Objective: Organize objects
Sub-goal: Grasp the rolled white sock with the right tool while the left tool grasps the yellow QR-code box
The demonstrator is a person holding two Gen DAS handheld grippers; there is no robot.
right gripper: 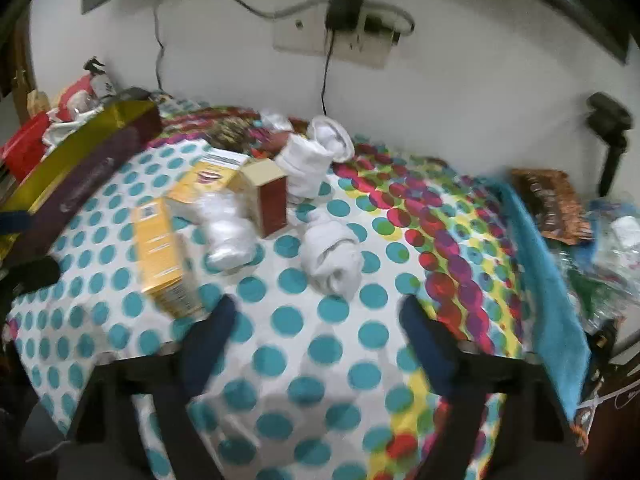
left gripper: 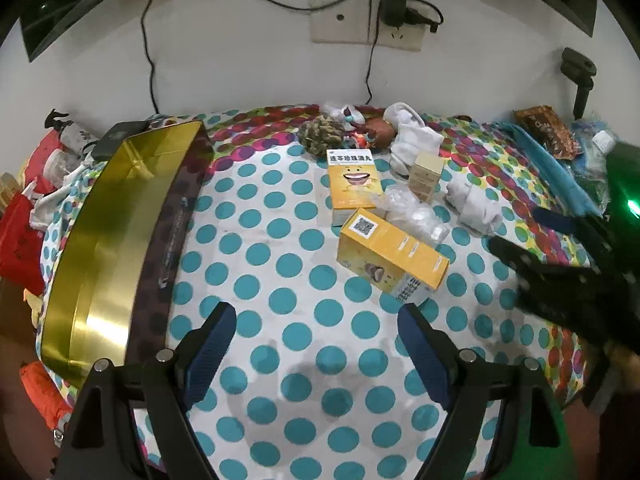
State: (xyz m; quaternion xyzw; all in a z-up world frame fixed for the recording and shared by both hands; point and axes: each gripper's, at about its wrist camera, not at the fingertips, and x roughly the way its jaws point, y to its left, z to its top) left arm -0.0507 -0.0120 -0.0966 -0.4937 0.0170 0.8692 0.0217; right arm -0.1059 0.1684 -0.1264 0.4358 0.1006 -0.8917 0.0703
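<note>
In the left wrist view my left gripper [left gripper: 316, 310] hangs open over bare dotted cloth, nothing between its blue pads. Ahead lie a long yellow carton [left gripper: 390, 256], a flat yellow box with a smiling face [left gripper: 352, 178], a small beige box [left gripper: 426, 176], a clear bag of white pieces [left gripper: 416, 212] and a rolled white sock [left gripper: 476, 204]. The right gripper [left gripper: 560, 280] shows as a dark blur at that view's right edge. In the blurred right wrist view my right gripper [right gripper: 318, 304] is open and empty, just short of the rolled sock [right gripper: 332, 256], with the yellow carton [right gripper: 160, 248] to its left.
A long open gold-lined box [left gripper: 112, 232] runs along the left side of the dotted tablecloth [left gripper: 280, 280]. A second white sock [right gripper: 308, 160] and a dried bundle [left gripper: 322, 134] lie near the wall. A blue cloth [right gripper: 540, 264] and snack packets [right gripper: 552, 204] crowd the right edge.
</note>
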